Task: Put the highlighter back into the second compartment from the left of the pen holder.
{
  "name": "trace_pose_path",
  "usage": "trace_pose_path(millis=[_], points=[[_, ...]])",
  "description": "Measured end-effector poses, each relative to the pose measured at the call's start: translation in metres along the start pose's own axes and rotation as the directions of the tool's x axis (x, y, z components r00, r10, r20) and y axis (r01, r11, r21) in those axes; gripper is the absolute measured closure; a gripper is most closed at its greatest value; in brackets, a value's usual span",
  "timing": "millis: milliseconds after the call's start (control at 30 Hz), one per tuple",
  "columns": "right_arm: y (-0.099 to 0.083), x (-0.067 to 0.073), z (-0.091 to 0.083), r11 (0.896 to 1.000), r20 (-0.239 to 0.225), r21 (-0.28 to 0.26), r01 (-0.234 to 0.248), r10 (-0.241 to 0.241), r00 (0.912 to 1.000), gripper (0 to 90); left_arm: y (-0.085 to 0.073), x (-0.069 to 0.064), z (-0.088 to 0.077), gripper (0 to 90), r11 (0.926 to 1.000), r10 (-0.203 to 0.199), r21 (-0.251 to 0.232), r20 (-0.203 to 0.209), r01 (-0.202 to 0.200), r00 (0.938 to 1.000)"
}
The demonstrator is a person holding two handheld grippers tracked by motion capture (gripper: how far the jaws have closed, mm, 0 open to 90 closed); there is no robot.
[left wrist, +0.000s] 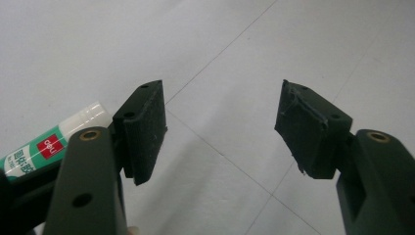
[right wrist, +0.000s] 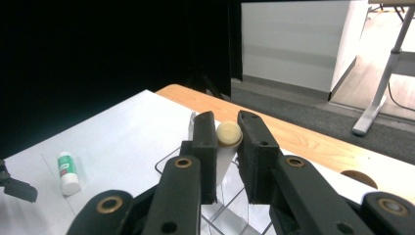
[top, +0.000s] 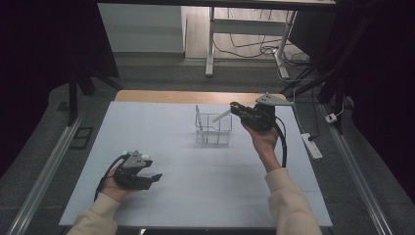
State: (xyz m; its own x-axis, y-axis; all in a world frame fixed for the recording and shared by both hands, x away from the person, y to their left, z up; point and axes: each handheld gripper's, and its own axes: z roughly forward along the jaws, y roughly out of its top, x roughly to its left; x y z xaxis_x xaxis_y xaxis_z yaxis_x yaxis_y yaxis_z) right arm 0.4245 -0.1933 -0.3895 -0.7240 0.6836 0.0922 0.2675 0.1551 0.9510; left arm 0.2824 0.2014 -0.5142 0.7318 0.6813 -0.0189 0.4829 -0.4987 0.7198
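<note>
- The right gripper is held raised over the clear wire-edged holder near the table's far middle, forearm stretched forward, jaws closed on a slim white pen-like stick.
- The left gripper is rested low near the table's front left, jaws wide apart and empty.
- In the right gripper view the stick's cream round end is seen between the jaws, and a glue stick lying on the table.
- In the left gripper view the glue stick's green label is seen beside one jaw.

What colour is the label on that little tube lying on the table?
The glue stick has a green label with a red square, on a white body; the left gripper view shows it best.
</note>
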Motion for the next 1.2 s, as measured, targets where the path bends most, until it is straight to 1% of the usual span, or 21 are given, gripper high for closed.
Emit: trace_pose_path(millis=[300, 433, 467, 500, 533, 600, 667, 733, 867, 1033, 1133, 1200], points=[[-0.005, 0.0, 0.019, 0.998, 0.002, 0.065, -0.001, 0.001, 1.0, 77.0, 0.0, 0.0, 0.001, 35.4, 1.0, 0.002, 0.005, 0.003, -0.002, 1.0], [-0.008, 0.0, 0.026, 0.997, -0.001, 0.081, -0.007, 0.008, 1.0, 76.6, 0.0, 0.0, 0.001, 35.4, 1.0, 0.002, 0.005, 0.002, -0.002, 1.0], [-0.009, 0.0, 0.027, 0.996, -0.005, 0.085, -0.01, 0.01, 0.9999, 75.2, 0.0, 0.0, 0.001, 35.4, 1.0, 0.002, 0.005, 0.002, -0.002, 1.0], [-0.01, 0.0, 0.028, 0.996, -0.01, 0.085, -0.01, 0.011, 0.9999, 70.5, 0.0, 0.0, 0.001, 35.3, 1.0, 0.002, 0.005, 0.002, -0.002, 1.0], [-0.01, 0.001, 0.029, 0.996, -0.004, 0.085, -0.009, 0.009, 1.0, 66.0, 0.0, 0.0, 0.001, 35.3, 1.0, 0.002, 0.005, 0.003, -0.002, 1.0], [-0.011, 0.001, 0.029, 0.996, -0.001, 0.088, -0.005, 0.005, 1.0, 62.5, 0.0, 0.0, 0.001, 35.3, 1.0, 0.002, 0.006, 0.003, -0.002, 1.0], [-0.011, 0.001, 0.028, 0.996, 0.003, 0.089, -0.004, 0.004, 1.0, 58.1, 0.0, 0.0, 0.001, 35.3, 1.0, 0.002, 0.007, 0.003, -0.002, 1.0], [-0.011, 0.0, 0.025, 0.996, 0.003, 0.085, -0.005, 0.005, 1.0, 55.9, 0.0, 0.0, 0.002, 35.3, 1.0, 0.003, 0.009, 0.003, -0.003, 1.0], [-0.013, 0.0, 0.019, 0.996, 0.001, 0.088, 0.002, -0.002, 1.0, 54.2, 0.0, 0.0, 0.002, 35.2, 1.0, 0.003, 0.009, 0.003, -0.003, 1.0], [-0.02, -0.001, 0.006, 0.996, -0.01, 0.084, 0.003, -0.002, 1.0, 53.3, 0.0, 0.0, 0.002, 35.2, 1.0, 0.001, 0.009, 0.002, -0.001, 1.0], [-0.027, -0.002, -0.003, 0.996, -0.031, 0.087, 0.003, 0.0, 0.9995, 52.8, 0.0, 0.001, 0.002, 35.2, 0.9999, 0.0, 0.01, 0.002, 0.0, 1.0], [-0.031, -0.002, -0.008, 0.996, -0.036, 0.092, 0.006, -0.003, 0.9993, 52.7, 0.0, 0.001, 0.002, 35.2, 0.9999, -0.001, 0.011, 0.001, 0.001, 1.0]])
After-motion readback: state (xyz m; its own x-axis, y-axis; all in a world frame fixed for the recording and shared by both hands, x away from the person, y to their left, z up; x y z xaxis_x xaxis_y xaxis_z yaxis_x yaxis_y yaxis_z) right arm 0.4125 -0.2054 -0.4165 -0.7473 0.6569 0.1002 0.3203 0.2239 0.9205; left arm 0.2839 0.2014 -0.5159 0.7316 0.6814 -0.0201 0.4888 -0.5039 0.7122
